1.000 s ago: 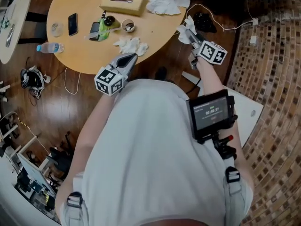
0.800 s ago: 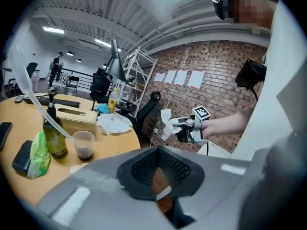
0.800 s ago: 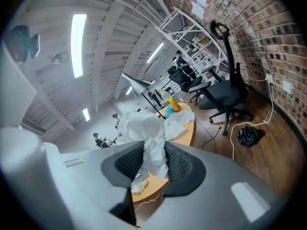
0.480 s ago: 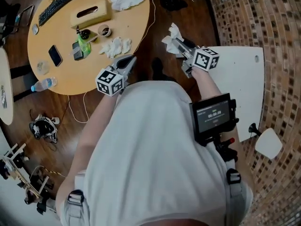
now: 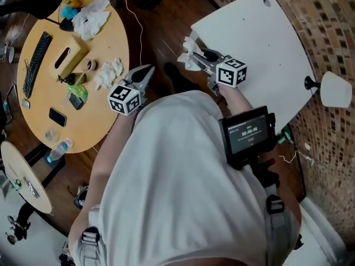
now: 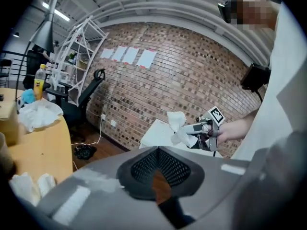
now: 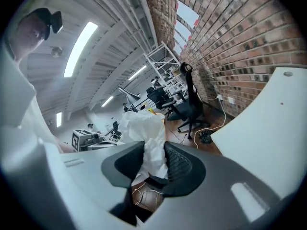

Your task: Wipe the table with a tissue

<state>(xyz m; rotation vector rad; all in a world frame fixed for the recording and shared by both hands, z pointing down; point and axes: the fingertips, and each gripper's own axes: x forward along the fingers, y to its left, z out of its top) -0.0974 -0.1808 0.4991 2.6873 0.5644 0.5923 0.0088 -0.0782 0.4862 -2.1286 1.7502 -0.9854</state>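
Now that the right gripper [image 5: 197,57], fingers pinched on a crumpled white tissue [image 5: 187,50], has swung beside the flat white bench [image 5: 266,43], wiping can start; the left gripper [image 5: 148,71] has its fingers closed, empty.

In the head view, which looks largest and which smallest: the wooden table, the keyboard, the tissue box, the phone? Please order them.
1. wooden table
2 and 3. keyboard and tissue box: about alike; the keyboard is longer, the box wider
4. phone

Round wood counter [image 5: 89,126] on my left w/ keyboard [image 5: 34,64], tan box [image 5: 71,61] beside it, phone [image 5: 57,116] nearer the rim. Water bottle [image 5: 59,150] lies just past that rim. Brick wall [image 5: 333,26] on the rt.
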